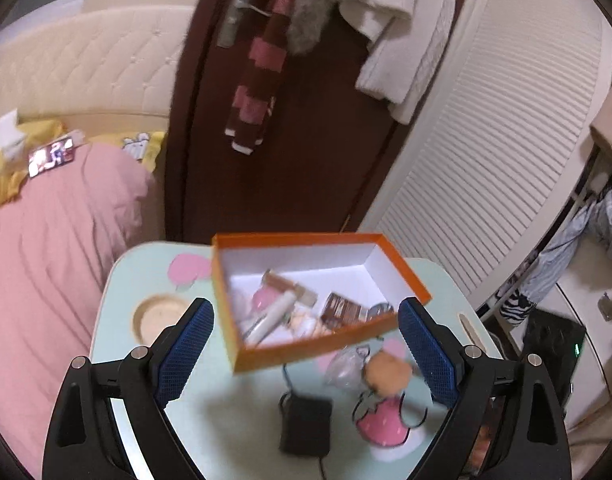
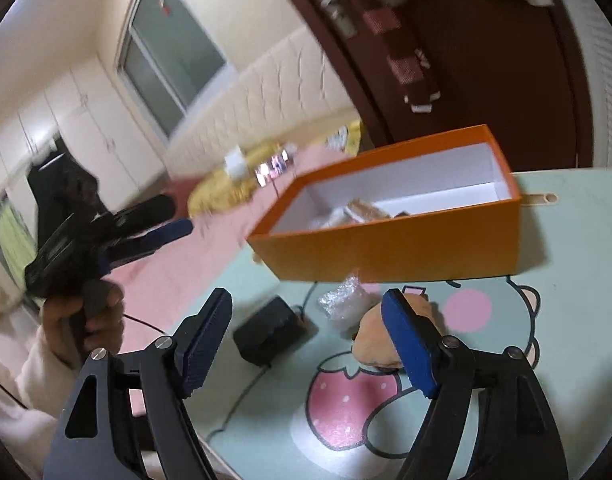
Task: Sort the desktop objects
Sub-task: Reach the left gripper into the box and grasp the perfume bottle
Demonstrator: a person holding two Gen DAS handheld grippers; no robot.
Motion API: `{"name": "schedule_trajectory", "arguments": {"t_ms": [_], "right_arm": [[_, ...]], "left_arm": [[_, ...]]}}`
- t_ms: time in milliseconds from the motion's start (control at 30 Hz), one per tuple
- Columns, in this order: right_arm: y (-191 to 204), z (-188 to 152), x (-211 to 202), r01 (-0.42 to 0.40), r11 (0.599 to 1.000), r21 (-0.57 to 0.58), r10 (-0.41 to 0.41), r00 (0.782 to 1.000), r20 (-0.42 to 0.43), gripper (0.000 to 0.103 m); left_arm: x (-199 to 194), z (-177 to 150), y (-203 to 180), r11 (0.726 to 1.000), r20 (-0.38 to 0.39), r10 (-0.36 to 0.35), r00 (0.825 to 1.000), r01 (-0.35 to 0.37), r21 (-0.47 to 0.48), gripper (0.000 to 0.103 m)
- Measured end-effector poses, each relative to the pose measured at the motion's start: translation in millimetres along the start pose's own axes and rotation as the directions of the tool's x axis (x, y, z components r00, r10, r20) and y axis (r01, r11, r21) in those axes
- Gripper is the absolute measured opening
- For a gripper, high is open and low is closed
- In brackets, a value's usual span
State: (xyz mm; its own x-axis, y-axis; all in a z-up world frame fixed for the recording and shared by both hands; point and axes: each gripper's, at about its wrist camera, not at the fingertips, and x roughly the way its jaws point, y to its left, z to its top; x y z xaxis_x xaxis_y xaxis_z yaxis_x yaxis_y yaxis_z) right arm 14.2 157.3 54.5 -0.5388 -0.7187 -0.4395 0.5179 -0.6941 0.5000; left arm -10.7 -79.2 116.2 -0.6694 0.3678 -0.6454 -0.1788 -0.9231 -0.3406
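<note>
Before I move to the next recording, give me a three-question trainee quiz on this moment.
1. True or false: both tongs are open and hold nothing.
2. Which of these is inside the orange box? A) the black adapter B) the white tube C) the crumpled clear wrapper
3. Fill in: the round tan plush lies on the mint ____, outside the box.

Key
1. True: the left tongs and the right tongs both gape, nothing between the fingers.
2. B; the adapter and the wrapper lie on the table.
3. table
</note>
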Motion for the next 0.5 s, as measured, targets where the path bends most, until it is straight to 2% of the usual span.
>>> {"name": "schedule_trajectory", "arguments": {"t_ms": [100,200,300,367,500], "right_arm": [[-3,3,-12,0.010,1.000,-0.003,-0.009,0.999,0.050,0.078],[-8,6,-21,-0.007,1.000,0.009,0.006,0.998,0.064,0.078],[-15,8,-21,-0.041,0.998,0.058,0.037,0.998,0.056,0.078],[-18,8,-22,-0.058,0.995,0.082,0.054,0.997,0.051,0.078],[-22,8,-24,-0.082,0.990,0.117,0.076,0.996,0.054,0.078]], "left_arm": [[28,28,-14,1.000,-0.099,0.013,0.995,-0.012,0.016,0.091],[60,48,-21,0.999,-0.202,0.030,0.979,-0.027,0.019,0.086],[108,53,-10,0.996,-0.355,0.029,0.934,-0.057,-0.068,0.076],[135,54,1,0.984,-0.439,0.008,0.899,-0.086,-0.158,0.076],[164,57,14,0.965,-0.504,0.028,0.863,-0.155,-0.212,0.074]]}}
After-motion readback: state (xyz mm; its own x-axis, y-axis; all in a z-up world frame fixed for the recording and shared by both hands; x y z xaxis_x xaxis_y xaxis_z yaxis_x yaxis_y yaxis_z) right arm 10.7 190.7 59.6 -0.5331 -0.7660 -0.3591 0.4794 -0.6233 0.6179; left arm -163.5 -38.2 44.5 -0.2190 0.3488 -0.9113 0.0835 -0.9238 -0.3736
